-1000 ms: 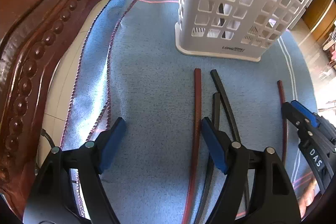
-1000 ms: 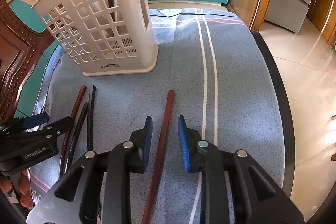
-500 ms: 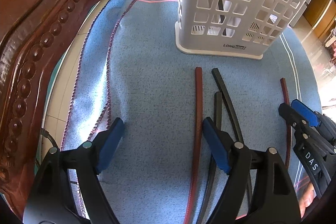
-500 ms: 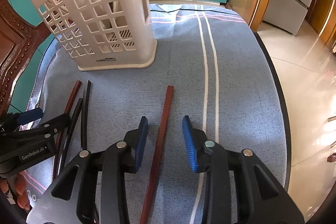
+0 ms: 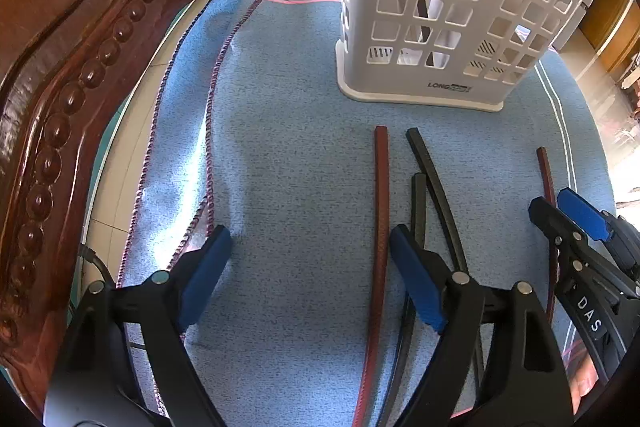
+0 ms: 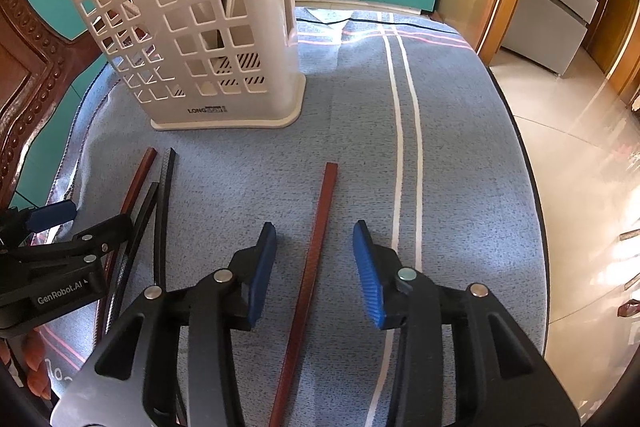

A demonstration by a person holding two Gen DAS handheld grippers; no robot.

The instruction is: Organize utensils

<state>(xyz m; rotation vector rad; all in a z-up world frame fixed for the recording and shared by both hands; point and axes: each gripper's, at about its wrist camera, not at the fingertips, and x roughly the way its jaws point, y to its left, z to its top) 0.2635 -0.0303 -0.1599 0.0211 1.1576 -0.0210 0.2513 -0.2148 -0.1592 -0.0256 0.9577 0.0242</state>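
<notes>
A white slotted utensil basket [image 5: 448,15] [image 6: 200,39] stands upright on the blue cloth, with dark sticks inside. A red-brown chopstick [image 6: 316,239] lies between the open fingers of my right gripper [image 6: 316,267]. Another red-brown chopstick [image 5: 380,219] and two black chopsticks [image 5: 434,183] lie left of it; they also show in the right wrist view [image 6: 160,203]. My left gripper [image 5: 308,275] is open and empty above the cloth, its right finger over the black sticks. The right gripper shows at the left wrist view's right edge [image 5: 568,219].
A blue cloth [image 6: 440,147] with white stripes covers the round table. A carved wooden chair [image 5: 60,75] stands close at the left. The table's edge [image 6: 524,163] drops to a tiled floor on the right. Teal cabinets stand behind.
My right gripper's jaws have opened wider around the red-brown chopstick. Both grippers have drawn back slightly from the basket.
</notes>
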